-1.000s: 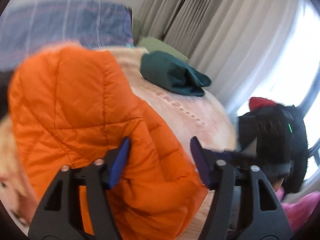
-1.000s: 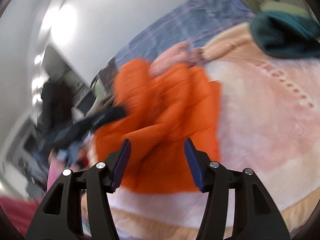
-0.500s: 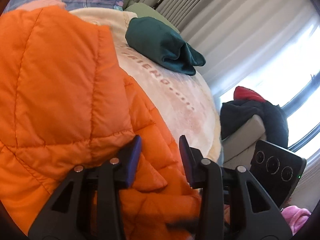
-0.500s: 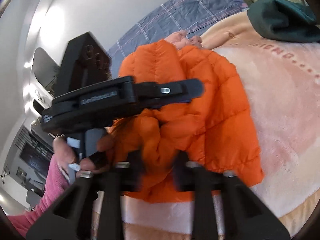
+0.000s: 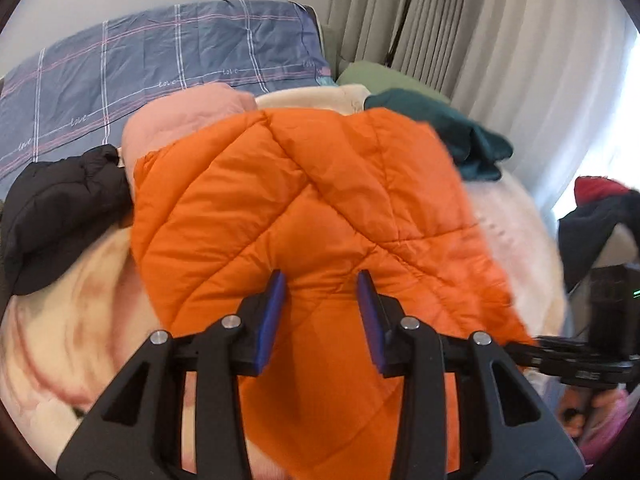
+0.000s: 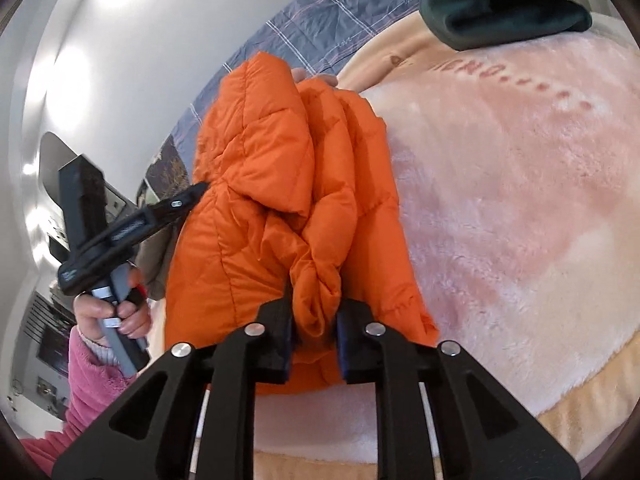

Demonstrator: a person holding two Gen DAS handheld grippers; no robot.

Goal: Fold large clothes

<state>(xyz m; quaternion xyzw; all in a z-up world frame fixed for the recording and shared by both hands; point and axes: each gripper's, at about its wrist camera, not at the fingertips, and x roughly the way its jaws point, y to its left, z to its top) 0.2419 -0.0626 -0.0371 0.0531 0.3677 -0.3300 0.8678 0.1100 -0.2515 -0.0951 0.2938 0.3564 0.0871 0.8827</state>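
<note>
1. Black puffer garment [image 5: 60, 208] lies far left on the bed, just beside the orange quilted jacket [image 5: 312, 216]; pink garment [image 5: 180, 120] sits behind the jacket's top edge.
2. Left gripper [image 5: 320, 316]: jaws have just been closing, now partly open, with jacket fabric between the blue pads. Looks like a pinch on a padded fold, though firm pad contact is hard to confirm.
3. The jacket lies on the pink plush blanket [image 6: 520, 200], one half bunched up and lifted on the left side in the right wrist view.
4. Right gripper [image 6: 314, 336]: jaws nearly closed after a quick close and slight reopening, clamped on a thick bunched hem fold of the jacket.
5. Step in hand, as I judge it: both ends of the hem gripped, ready to carry a fold over. Do it well: keep both grips level, hold the hem taut, lay the fold flat so the puffy quilting doesn't spring back.
6. Room: open blanket to the right of the jacket, good landing space. Dark green folded garment [image 6: 500, 4] sits at the far right rear, well apart. Bed edge runs close below the right gripper, so fold away from it.
</note>
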